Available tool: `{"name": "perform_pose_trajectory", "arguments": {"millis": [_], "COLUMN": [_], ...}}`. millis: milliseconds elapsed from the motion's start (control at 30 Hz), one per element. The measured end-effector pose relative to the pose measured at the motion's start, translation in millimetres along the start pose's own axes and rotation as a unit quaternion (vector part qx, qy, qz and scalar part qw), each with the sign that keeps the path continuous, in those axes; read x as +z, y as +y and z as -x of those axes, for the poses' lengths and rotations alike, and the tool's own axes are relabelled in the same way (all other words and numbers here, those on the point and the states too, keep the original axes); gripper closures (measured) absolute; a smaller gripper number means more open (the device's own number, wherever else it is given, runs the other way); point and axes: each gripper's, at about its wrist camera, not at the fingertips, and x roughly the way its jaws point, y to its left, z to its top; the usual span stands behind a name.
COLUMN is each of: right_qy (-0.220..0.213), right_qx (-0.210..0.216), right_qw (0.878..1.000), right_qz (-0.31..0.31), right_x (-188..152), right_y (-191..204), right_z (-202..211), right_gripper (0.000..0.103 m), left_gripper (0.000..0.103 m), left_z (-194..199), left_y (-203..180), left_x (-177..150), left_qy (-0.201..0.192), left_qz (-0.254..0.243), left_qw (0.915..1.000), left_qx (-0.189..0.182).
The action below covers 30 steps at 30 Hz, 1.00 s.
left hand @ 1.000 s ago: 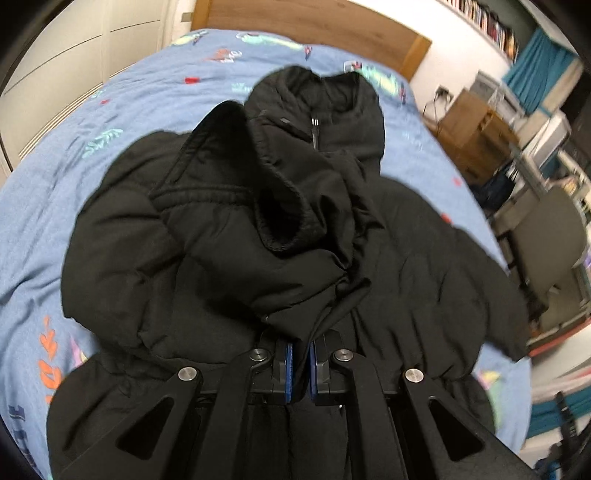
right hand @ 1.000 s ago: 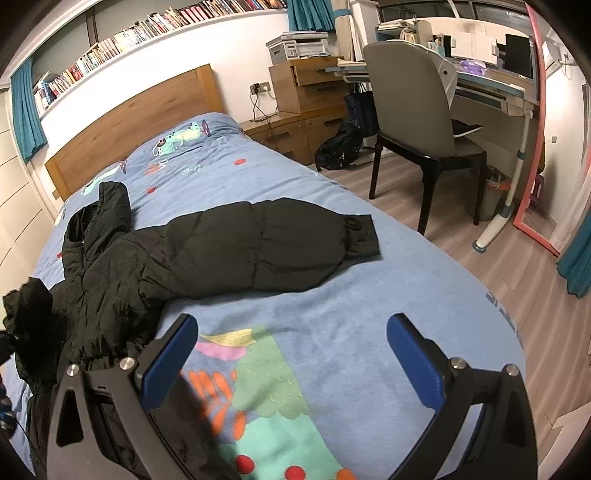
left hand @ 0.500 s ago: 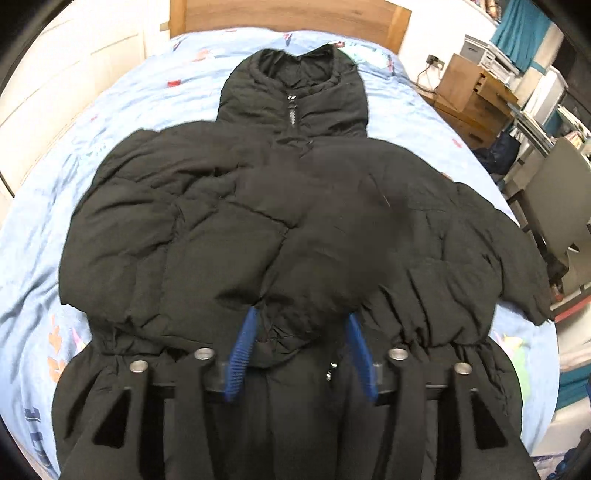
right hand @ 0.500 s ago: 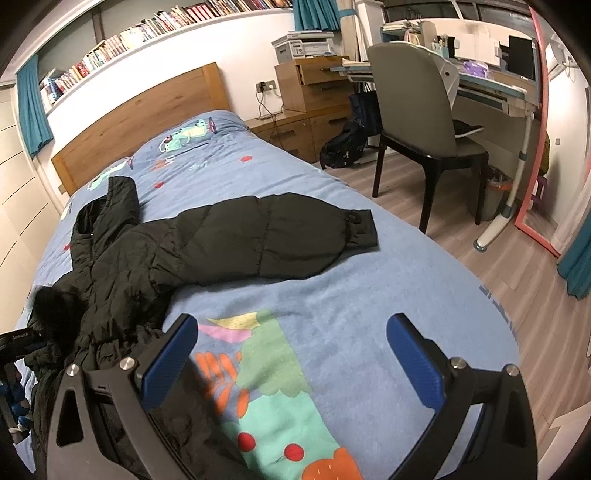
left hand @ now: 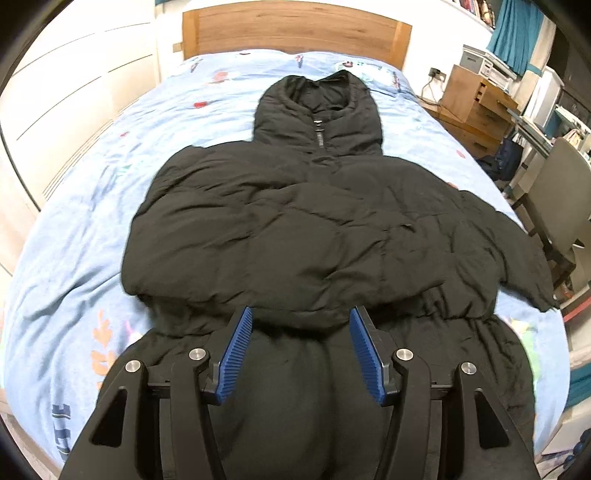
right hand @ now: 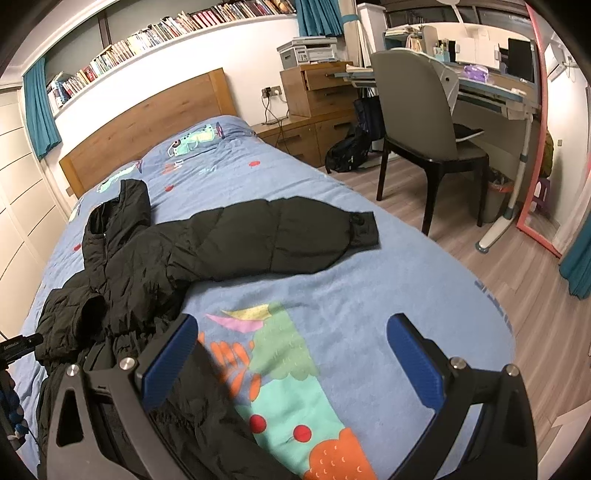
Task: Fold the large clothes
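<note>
1. Left-wrist view shows the left gripper (left hand: 299, 345) with its blue pads standing apart. Its jaws have just been opening, and the cuff end of the folded sleeve (left hand: 295, 310) lies loose between the tips, pressed by neither pad.
2. Ahead of that tool the black puffer jacket (left hand: 317, 221) lies face up on the blue bedspread (left hand: 92, 206), hood (left hand: 317, 107) at the far end toward the headboard (left hand: 295, 26). One sleeve is laid across the chest.
3. Seen from the right wrist, the right gripper (right hand: 291, 354) is spread wide with nothing in it. It hangs over bare bedspread, with the jacket hem just under its left finger.
4. The other sleeve (right hand: 277, 232) stretches out flat, well ahead of the right tool, with its cuff (right hand: 364, 229) at the far end near the bed's edge.
5. My guess is that this sleeve comes next. Take it at the cuff, where the fabric is thin enough to pinch.
6. Lift only enough to clear the padding, then carry it across the chest and lay it flat over the first sleeve without dragging the body askew.
</note>
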Motion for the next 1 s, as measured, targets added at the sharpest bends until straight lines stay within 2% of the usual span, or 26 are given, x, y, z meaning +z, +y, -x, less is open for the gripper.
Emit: {"name": "perform_pose_trajectory", "arguments": {"millis": [200, 367, 500, 767, 1000], "right_qy": [0.015, 0.031, 0.053, 0.072, 0.080], "right_qx": [0.002, 0.003, 0.007, 0.047, 0.102], "right_qw": [1.000, 0.997, 0.994, 0.987, 0.980], "right_qz": [-0.011, -0.065, -0.092, -0.134, -0.154], "right_x": [-3.2, 3.2, 6.9, 14.6, 21.1], "right_y": [-6.4, -37.3, -54.2, -66.4, -51.3], "right_z": [-25.1, -62.2, -102.5, -162.8, -200.0], "right_gripper": [0.000, 0.000, 0.000, 0.000, 0.000], "left_gripper": [0.048, 0.034, 0.028, 0.027, 0.027], "left_z": [-3.3, -10.2, -19.6, -35.6, -42.0], "left_y": [11.3, 14.2, 15.6, 21.0, 24.6], "left_x": [-0.9, -0.2, 4.0, 11.8, 13.0], "left_qy": [-0.004, -0.011, -0.011, -0.008, -0.009], "left_qz": [0.017, 0.026, 0.036, 0.055, 0.057], "left_qw": [0.9998, 0.9994, 0.9987, 0.9972, 0.9963], "left_qx": [0.006, 0.021, 0.034, 0.049, 0.063]}}
